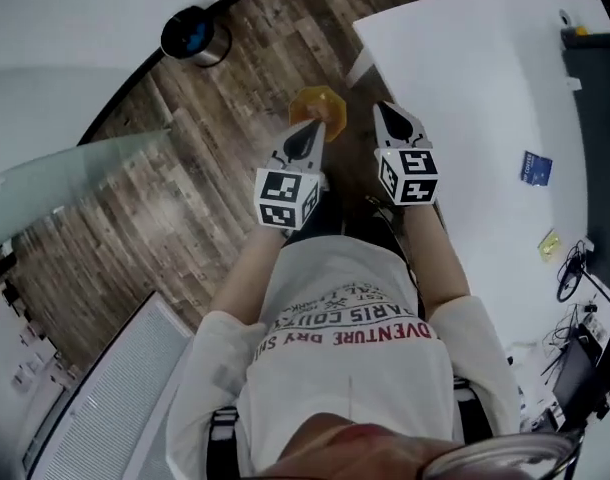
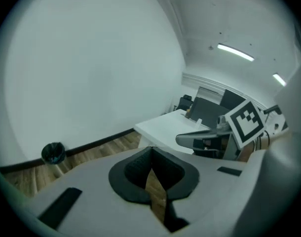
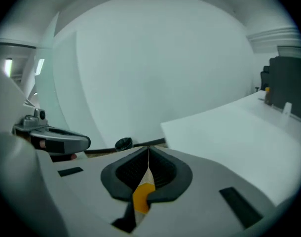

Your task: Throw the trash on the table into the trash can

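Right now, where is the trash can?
In the head view the trash can stands on the wooden floor at upper left, by the curved white wall, well left of the white table.

Orange thing [image 1: 317, 101] beyond left gripper [image 1: 310, 140]: part hidden, kind unclear. Blue card [image 1: 536, 168] right of right gripper [image 1: 395, 120]: print unreadable.

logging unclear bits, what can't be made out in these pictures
Head view: orange thing partly behind the left gripper; what it is, unclear.
Head view: blue item and yellow item on the table, too small to identify.
Head view: trash can contents, too small.
Right gripper view: orange sliver between the fingers of the right gripper; held or behind, unclear.
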{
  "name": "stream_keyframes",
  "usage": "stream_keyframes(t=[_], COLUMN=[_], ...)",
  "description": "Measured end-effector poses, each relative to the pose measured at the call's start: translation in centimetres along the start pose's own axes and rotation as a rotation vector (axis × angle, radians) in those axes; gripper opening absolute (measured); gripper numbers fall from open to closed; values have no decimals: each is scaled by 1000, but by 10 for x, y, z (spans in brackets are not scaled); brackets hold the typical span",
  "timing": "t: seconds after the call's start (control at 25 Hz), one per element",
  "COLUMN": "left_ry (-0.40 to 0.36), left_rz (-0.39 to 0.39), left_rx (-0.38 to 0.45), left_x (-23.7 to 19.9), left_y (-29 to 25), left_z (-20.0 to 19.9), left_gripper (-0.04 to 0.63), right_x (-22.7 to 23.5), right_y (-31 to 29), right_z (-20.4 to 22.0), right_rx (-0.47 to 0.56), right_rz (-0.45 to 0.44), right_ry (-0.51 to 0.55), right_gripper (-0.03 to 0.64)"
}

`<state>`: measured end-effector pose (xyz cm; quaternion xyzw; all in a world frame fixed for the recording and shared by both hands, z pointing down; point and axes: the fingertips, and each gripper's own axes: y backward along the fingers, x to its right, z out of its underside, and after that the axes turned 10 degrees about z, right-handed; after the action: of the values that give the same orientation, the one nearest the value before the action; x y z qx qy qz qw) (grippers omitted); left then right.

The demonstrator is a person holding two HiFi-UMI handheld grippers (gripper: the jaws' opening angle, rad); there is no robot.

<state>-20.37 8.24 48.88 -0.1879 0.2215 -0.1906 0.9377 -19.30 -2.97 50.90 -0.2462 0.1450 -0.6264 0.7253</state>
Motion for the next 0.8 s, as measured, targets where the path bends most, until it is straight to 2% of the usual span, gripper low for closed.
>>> stream_keyframes(t=[0.08, 0.2, 0.32, 0.44, 0.56, 0.8], left_ry=[-65, -123, -174, -274, -348, -431], left_rz=[85, 182, 304, 470, 596, 823], left_rx=[-7, 34, 70, 79, 82, 69], left_x=[38, 97, 168, 260, 349, 497], left_y=[-9, -30, -60, -91, -101, -106], left_z=[-36, -81, -115, -136, -133, -92], left_gripper=[23, 23, 23, 23, 23, 23], right_x=[35, 94, 157, 217, 259, 312], right_y=[45, 109, 181, 261, 336, 461], right_z=[-32, -50, -50, -37, -14, 46], right_rx=[40, 91, 153, 222, 251, 294], right_rz=[85, 197, 351, 521, 641, 841], right_ry=[-46, -111, -176, -254, -285, -349], right_gripper=[29, 29, 29, 29, 29, 29])
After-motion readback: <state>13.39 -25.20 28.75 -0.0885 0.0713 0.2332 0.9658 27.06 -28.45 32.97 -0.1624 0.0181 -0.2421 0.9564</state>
